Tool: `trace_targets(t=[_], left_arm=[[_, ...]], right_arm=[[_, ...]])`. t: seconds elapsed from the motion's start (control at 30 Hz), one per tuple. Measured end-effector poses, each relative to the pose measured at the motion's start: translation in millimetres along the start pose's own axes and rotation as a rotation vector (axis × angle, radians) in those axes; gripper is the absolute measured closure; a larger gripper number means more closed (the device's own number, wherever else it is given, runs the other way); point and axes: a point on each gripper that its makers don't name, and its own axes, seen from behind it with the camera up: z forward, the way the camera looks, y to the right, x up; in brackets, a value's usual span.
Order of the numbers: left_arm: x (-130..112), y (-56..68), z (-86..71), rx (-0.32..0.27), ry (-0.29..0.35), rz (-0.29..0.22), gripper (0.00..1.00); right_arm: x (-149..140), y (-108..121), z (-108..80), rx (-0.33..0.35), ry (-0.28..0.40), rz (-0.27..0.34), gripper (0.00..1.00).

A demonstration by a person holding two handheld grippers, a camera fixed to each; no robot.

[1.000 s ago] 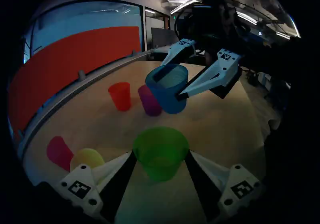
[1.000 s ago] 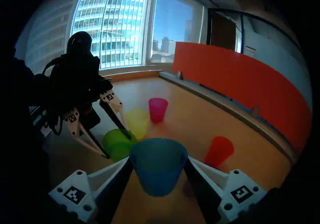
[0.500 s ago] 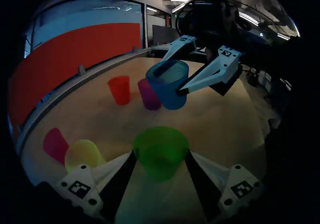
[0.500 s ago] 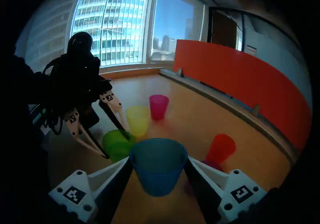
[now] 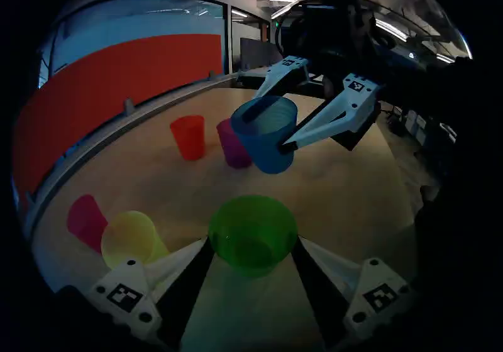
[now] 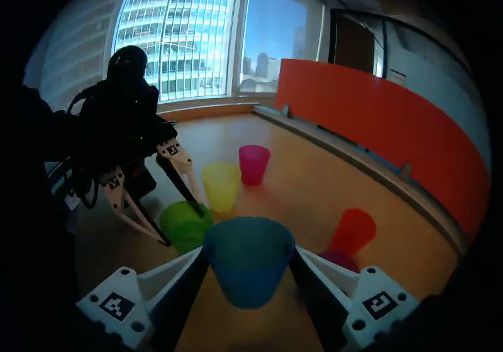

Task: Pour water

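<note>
My left gripper (image 5: 253, 251) is shut on a green cup (image 5: 253, 239), held upright low over the wooden table (image 5: 352, 188). Farther off in the left gripper view, my right gripper (image 5: 276, 126) holds a blue cup (image 5: 265, 133) in the air, its mouth tipped toward me. In the right gripper view that blue cup (image 6: 249, 261) sits between my right gripper (image 6: 249, 270) fingers, and the green cup (image 6: 185, 226) shows to the left in the left gripper (image 6: 173, 226), below and beside the blue one. I cannot tell whether either cup holds water.
On the table stand an orange cup (image 5: 188, 137), a purple cup (image 5: 232, 143), a yellow cup (image 5: 129, 246) and a pink cup (image 5: 85, 221). An orange wall panel (image 5: 113, 88) runs along the table's far side. A person (image 6: 119, 126) in dark clothes holds the grippers.
The blue cup has risen slightly and stays tilted. The left gripper with the green cup has shifted a little, so the yellow and pink cups show more fully.
</note>
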Motion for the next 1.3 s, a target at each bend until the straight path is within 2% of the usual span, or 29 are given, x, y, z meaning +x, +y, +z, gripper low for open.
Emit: trace_targets(t=[0.1,0.17,0.4,0.5,1.1,1.3], left_arm=[[-2,-1.3,0.1,0.008,-0.014,0.005,0.12],[-4,-2.9,0.6,0.018,-0.022,0.011,0.00],[-6,0.9,-0.1,0.010,-0.029,0.011,0.00],[-8,-1.7,-1.7,0.018,-0.034,0.007,0.00],[-23,-4.0,-22.6,0.043,-0.038,-0.036,0.00],[-27,-4.7,-27.1,0.051,-0.037,-0.046,0.00]], right_arm=[[-2,-1,0.1,-0.001,-0.005,-0.006,0.11],[-3,-2,0.5,0.000,-0.008,-0.007,0.11],[-6,-5,3.9,0.008,-0.011,-0.006,0.11],[-9,-6,6.7,0.009,-0.015,-0.006,0.10],[-44,-14,32.4,0.025,-0.068,0.038,0.11],[-45,-14,34.0,0.028,-0.052,0.052,0.10]])
